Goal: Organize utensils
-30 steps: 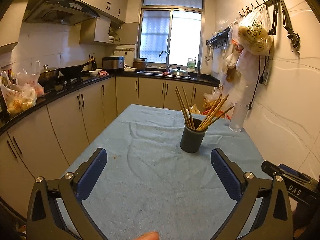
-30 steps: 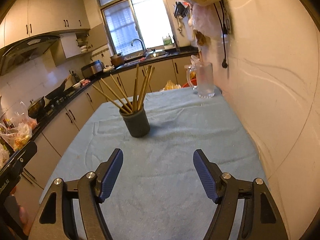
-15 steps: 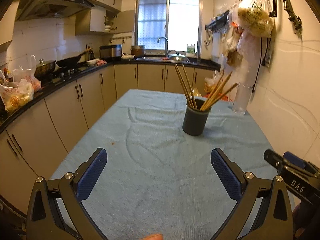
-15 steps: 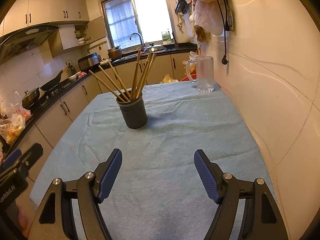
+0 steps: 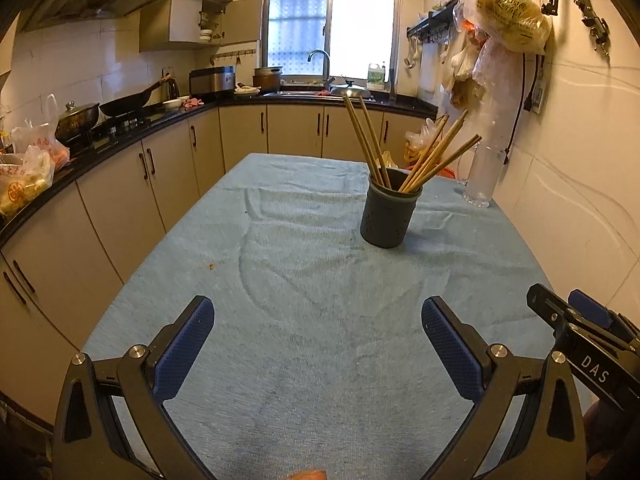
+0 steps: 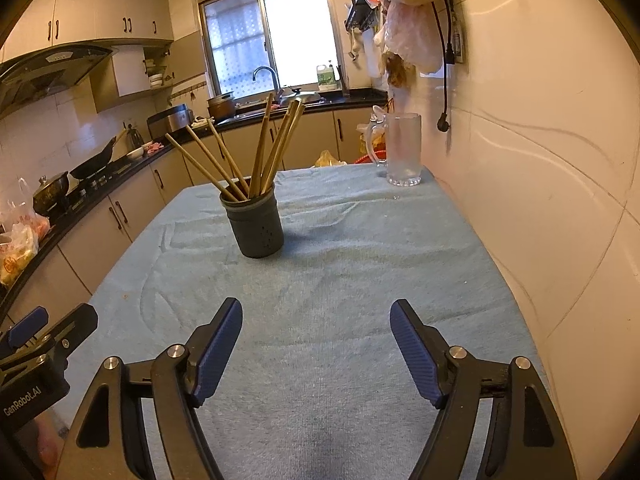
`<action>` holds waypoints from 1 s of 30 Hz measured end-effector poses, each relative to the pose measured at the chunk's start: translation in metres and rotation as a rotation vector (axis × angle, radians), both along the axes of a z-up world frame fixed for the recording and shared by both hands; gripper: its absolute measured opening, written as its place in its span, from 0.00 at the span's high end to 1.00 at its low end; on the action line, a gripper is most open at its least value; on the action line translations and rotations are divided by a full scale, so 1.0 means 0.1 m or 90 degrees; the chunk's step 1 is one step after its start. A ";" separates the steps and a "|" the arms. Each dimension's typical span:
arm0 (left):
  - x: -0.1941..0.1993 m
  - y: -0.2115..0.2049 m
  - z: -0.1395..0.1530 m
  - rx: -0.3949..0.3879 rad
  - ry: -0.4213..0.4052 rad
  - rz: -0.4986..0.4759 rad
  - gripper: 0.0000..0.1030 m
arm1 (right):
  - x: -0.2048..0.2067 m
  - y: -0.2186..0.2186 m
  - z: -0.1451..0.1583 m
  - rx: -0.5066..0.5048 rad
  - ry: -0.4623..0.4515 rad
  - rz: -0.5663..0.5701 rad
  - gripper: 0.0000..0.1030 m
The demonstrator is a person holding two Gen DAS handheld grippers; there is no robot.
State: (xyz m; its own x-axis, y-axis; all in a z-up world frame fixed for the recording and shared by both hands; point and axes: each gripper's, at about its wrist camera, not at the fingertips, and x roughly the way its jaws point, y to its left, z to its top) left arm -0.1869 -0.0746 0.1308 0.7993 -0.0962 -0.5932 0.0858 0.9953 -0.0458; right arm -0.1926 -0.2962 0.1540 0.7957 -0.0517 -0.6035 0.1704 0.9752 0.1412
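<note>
Right wrist view: dark perforated chopstick holder (image 6: 256, 228) stands upright at centre-left on the blue towel (image 6: 360, 280), chopsticks (image 6: 264, 152) splayed. Right gripper (image 6: 316, 344) and left gripper (image 5: 318, 344) both spread wide, empty. Advise approaching one chopstick's upper shaft, clear of neighbours.

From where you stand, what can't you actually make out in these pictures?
- Lower ends of the chopsticks: hidden inside the dark holder, both views.
- Table under the blue cloth: fully covered, both views.
- Contents of the hanging bags: blurred behind plastic, left view; cut off by the top edge, right view.
- Label on the bottle by the window: too small.
</note>
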 end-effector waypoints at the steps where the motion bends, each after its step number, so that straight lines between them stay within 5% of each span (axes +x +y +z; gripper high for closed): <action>1: 0.01 0.00 -0.01 0.000 0.004 0.000 0.00 | 0.01 0.00 0.00 0.000 0.001 0.000 0.22; 30: 0.24 -0.07 -0.23 0.012 0.049 -0.009 0.00 | 0.22 0.01 -0.21 0.014 0.036 0.000 0.21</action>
State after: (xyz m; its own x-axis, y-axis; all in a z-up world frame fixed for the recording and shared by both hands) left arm -0.1630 -0.0819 0.1076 0.7499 -0.0950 -0.6547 0.0968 0.9947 -0.0335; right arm -0.1703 -0.2947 0.1329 0.7601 -0.0376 -0.6487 0.1785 0.9720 0.1529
